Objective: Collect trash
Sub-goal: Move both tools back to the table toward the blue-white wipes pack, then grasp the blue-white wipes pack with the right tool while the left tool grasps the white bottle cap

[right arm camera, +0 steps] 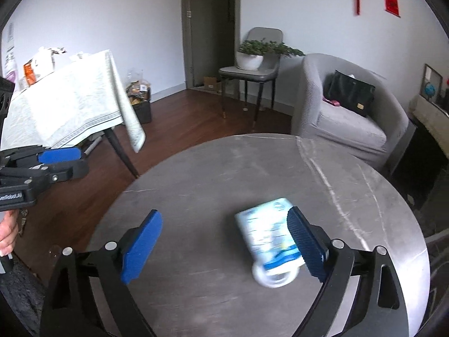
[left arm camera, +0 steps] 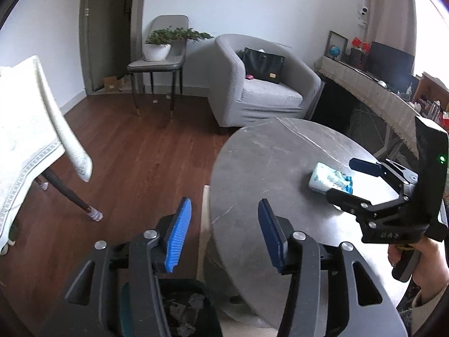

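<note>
One pack (right arm camera: 269, 233) lies on the round table (right arm camera: 196, 168), long side toward 11 o'clock, right by the wide-apart right gripper (right arm camera: 224, 247); the empty, apart left gripper (left arm camera: 224, 233) is farther away.

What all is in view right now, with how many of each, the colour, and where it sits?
round table: one, grey marbled, near centre
tissue pack: one, white and blue, lying on the round table
trash bin: one, dark, on the floor beside the round table, crumpled grey scraps inside
armchair: one, grey, behind the round table
handbag: one, black, on the armchair seat
side chair: one, grey, by the door
potted plant: one, green in a white pot, on the side chair
cloth-covered table: one, white cloth, far left
left gripper: one, blue pads, open, above the trash bin
right gripper: one, blue pads, open, over the tissue pack
</note>
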`<state>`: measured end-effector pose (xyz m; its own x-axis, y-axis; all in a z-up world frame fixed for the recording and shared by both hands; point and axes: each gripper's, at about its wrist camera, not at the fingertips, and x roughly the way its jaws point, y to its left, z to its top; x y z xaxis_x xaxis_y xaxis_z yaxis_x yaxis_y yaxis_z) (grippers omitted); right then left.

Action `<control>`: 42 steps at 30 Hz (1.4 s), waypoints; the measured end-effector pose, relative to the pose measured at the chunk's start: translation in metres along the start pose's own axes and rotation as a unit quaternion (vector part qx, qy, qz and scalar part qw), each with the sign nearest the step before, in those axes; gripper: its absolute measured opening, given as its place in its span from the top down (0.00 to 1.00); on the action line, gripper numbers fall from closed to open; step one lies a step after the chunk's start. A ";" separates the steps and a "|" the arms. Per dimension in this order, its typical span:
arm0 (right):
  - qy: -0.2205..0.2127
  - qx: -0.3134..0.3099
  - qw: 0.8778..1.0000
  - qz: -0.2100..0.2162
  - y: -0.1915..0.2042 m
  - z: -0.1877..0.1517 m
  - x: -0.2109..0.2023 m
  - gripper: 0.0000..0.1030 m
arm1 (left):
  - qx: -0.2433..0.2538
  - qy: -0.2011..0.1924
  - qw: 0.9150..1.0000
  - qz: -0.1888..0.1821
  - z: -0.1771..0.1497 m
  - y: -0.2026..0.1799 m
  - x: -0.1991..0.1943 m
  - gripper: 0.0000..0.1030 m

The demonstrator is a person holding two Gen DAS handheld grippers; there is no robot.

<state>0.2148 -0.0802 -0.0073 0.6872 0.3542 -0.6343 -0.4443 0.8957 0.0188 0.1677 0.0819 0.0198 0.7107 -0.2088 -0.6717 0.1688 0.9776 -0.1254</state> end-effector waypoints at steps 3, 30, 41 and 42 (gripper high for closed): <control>0.013 0.001 1.000 -0.008 -0.013 0.000 0.008 0.11 | 0.006 0.008 1.000 -0.009 0.004 -0.010 0.012 0.45; 0.069 0.047 0.997 -0.003 -0.054 -0.013 0.035 0.40 | 0.059 0.038 0.995 -0.066 -0.001 -0.060 0.039 0.33; 0.022 0.114 0.993 -0.015 -0.086 -0.014 0.006 0.40 | 0.095 0.045 0.991 -0.087 -0.007 -0.097 0.053 0.32; 0.022 0.116 0.993 -0.016 -0.088 -0.014 0.005 0.40 | 0.099 0.045 0.990 -0.091 -0.007 -0.101 0.055 0.32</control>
<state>0.2495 -0.1613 -0.0234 0.6709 0.3167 -0.6705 -0.2741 0.9461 0.1726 0.1847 -0.0280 -0.0093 0.5948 -0.3691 -0.7141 0.4247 0.8985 -0.1108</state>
